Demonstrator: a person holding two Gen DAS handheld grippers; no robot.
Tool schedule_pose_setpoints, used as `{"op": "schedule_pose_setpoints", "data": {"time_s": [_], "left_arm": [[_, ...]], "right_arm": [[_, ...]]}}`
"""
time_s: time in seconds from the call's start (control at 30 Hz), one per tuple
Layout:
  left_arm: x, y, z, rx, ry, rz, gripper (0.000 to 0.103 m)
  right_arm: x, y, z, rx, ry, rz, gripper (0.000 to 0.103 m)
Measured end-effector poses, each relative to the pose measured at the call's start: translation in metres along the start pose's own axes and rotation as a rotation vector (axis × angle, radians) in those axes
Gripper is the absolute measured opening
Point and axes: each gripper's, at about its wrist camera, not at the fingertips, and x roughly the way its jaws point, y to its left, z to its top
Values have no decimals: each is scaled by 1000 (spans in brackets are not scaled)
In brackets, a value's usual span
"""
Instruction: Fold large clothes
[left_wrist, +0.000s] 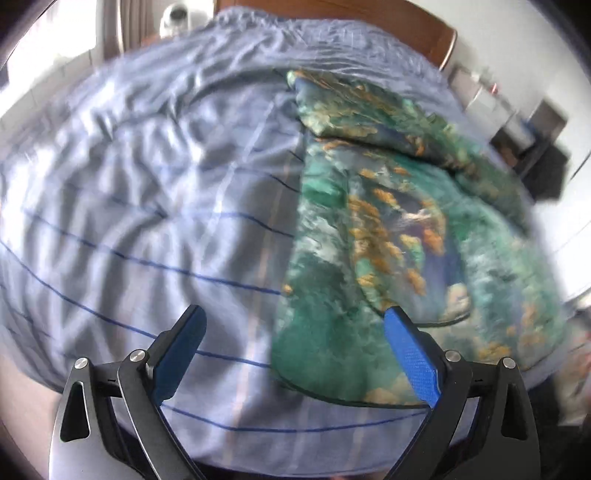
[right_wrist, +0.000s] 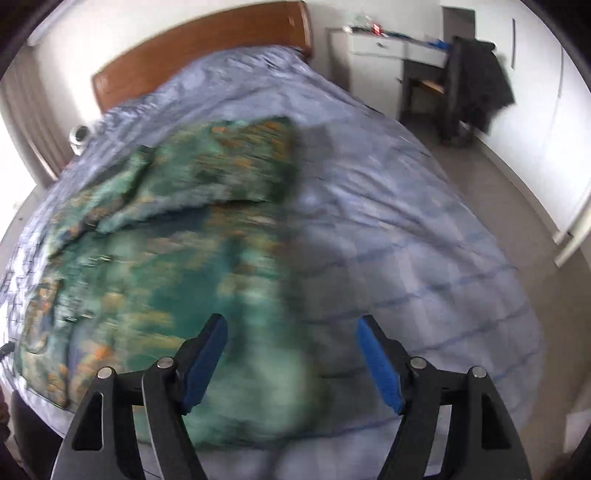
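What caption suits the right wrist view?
Open right gripper above green-and-orange patterned garment on blue striped bedspread.

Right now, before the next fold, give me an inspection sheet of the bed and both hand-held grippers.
Surface: bed under a wrinkled blue striped duvet, wooden headboard at the far end.
Job's things: green printed garment lying on the duvet, partly folded, one flap laid over its far end.
Clutter: nothing seen on the bed.
Grippers: left hand-held gripper open, holding nothing; right hand-held gripper open, holding nothing.
Cables: nothing seen.
Surroundings: white desk by the wall, dark clothing on a chair.
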Motion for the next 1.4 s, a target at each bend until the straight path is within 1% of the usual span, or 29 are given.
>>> {"op": "schedule_pose_setpoints", "data": {"time_s": [0.03,0.07,0.1,0.13,0.2,0.23,0.27,0.33,0.4,0.47,0.5,0.53,0.57,0.67,0.73,0.77,0.8,0.83,0.87,0.9,0.93,0.97,1.1,1.2,1.23,1.3,1.4], "left_arm": [[3,2,-1,-11,3,-29,97],[11,4,-1,-27,17,-56,97],[16,4,-1,-32,31,-64,97],[25,2,-1,-30,59,-93,97],[40,-5,-2,-14,97,-124,98],[43,-9,-2,-2,107,-126,98],[49,-16,-3,37,115,-122,98],[52,-28,-5,94,117,-112,99],[52,-33,-6,112,121,-122,99],[52,-35,-5,115,127,-124,99],[52,-36,-6,118,126,-127,98],[53,-36,-7,119,126,-129,98],[52,-37,-8,122,125,-128,98],[53,-42,-10,135,126,-110,97],[51,-42,-8,128,124,-107,94],[53,-44,-7,123,123,-106,89],[51,-42,-6,114,121,-108,84],[50,-40,-6,107,120,-110,82],[49,-39,-6,98,119,-113,76],[48,-37,-5,88,119,-117,71],[48,-36,-5,82,119,-117,68],[47,-34,-4,76,121,-115,64],[46,-32,-4,61,116,-114,55],[46,-32,-5,63,115,-111,40],[45,-31,-5,61,117,-114,38],[45,-32,-4,61,120,-127,27],[41,-36,-3,73,115,-134,18]], "right_arm": [[3,-9,-1,-8,25,-8,74],[6,-14,-2,-13,41,1,74],[11,-19,-3,-14,71,43,74],[15,-22,-5,-6,91,83,74],[26,-22,-7,12,132,186,74],[33,-20,-9,9,156,224,74],[39,-19,-10,2,171,241,74],[54,-13,-14,-16,200,245,74],[67,-11,-18,-4,241,270,74],[67,-12,-20,21,250,303,74],[65,-12,-22,33,261,366,74],[63,-10,-22,32,268,409,74],[59,-6,-23,7,263,410,74],[56,8,-28,-90,265,358,70],[59,10,-28,-90,275,347,67],[60,12,-27,-87,278,346,61],[59,14,-26,-83,279,343,53],[58,19,-25,-84,277,342,47],[55,23,-24,-88,271,341,37],[54,25,-22,-96,268,339,32],[52,28,-21,-110,267,330,31],[51,31,-21,-122,267,319,31],[54,27,-21,-132,277,307,31],[56,26,-21,-131,276,305,30],[55,26,-21,-133,275,304,30],[55,27,-21,-139,270,300,26],[52,27,-21,-141,262,299,21]]}}
